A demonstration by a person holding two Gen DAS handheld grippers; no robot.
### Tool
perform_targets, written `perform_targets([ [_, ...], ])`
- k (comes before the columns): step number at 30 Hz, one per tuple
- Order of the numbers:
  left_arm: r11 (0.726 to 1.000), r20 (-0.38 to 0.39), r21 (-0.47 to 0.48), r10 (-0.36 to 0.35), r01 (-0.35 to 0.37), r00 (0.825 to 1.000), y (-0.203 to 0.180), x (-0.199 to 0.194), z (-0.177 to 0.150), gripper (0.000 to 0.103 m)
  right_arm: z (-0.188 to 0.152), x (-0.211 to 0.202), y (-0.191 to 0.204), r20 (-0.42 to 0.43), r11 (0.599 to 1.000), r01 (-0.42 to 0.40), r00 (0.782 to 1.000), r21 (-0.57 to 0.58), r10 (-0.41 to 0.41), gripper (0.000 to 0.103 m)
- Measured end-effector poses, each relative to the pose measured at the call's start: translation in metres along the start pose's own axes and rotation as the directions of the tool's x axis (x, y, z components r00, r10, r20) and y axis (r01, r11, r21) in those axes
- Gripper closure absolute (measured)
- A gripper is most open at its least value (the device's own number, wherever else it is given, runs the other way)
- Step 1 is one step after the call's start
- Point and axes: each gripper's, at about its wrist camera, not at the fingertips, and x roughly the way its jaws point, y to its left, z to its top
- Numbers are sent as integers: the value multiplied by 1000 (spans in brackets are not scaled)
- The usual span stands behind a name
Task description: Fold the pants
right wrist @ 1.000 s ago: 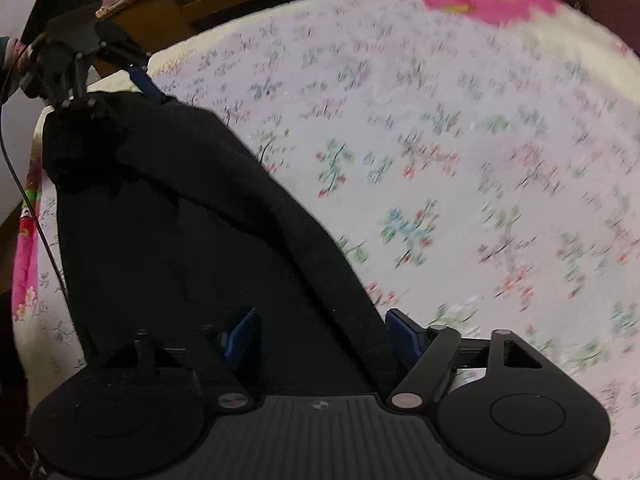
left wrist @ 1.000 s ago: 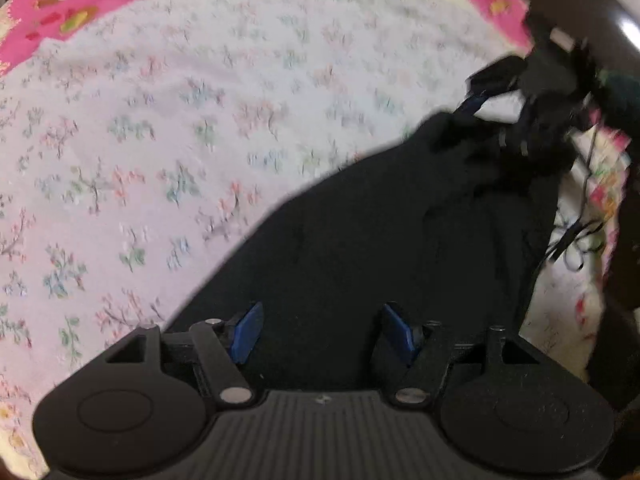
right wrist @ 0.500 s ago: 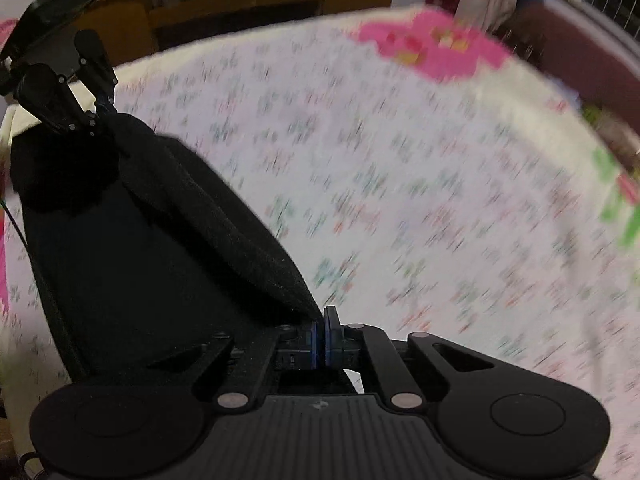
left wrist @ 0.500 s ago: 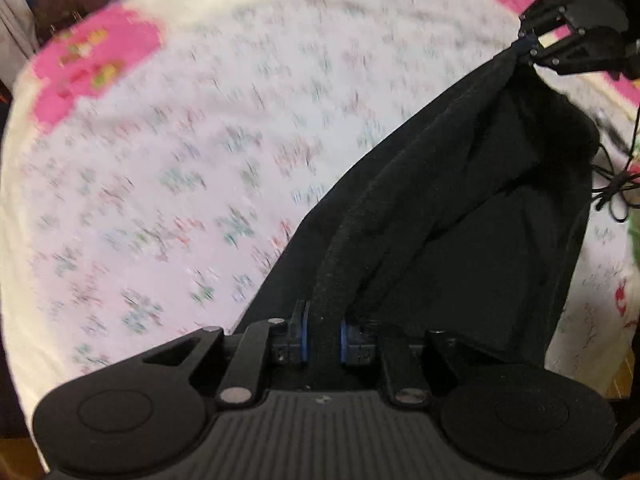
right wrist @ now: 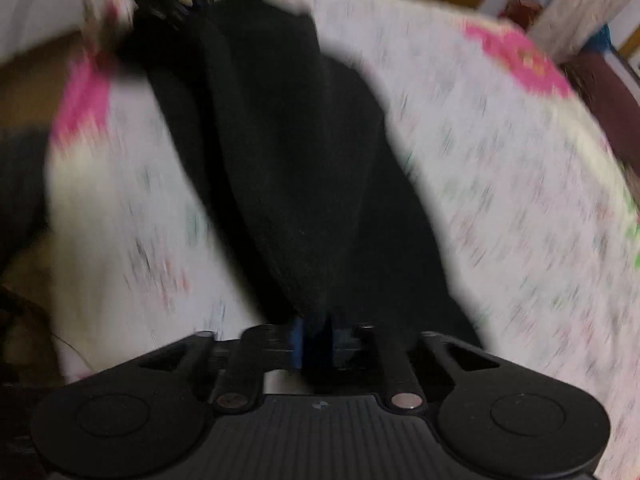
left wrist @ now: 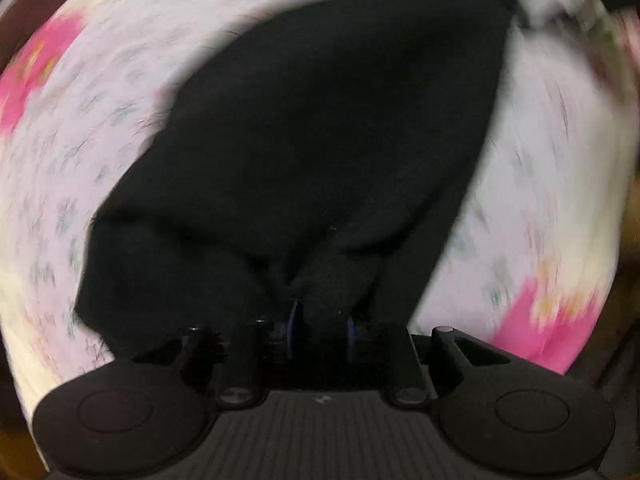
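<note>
Floral bedspread (left wrist: 532, 168) streaks past in blur now that both tools, wide apart a second ago, have clamped onto the black pants (left wrist: 320, 128): left tool (left wrist: 320, 322) and right tool (right wrist: 314, 340) each pinch a bunched edge, carrying it over the fold.

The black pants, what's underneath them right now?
Under the black pants lies a floral bedsheet, white with pink patches, showing on both sides. Whatever is directly beneath the cloth is covered, so nothing else can be confirmed there.
</note>
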Motion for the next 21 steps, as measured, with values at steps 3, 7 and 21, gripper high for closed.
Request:
perform_targets([
  [3,990,2,121,76,-75,997,-22,-14,4,67,-21,-14,-3,-9,993,9,1000,114,-8,84],
  [7,988,6,138,74,-74,997,-19,-35,15,62,-53,-62,-39,76,927,-28,997,373,-1,54],
  [21,929,340,50,-361,367,868,-1,-57,147,59,-118,-46,-135,31,904,213,970,372,-242,50],
])
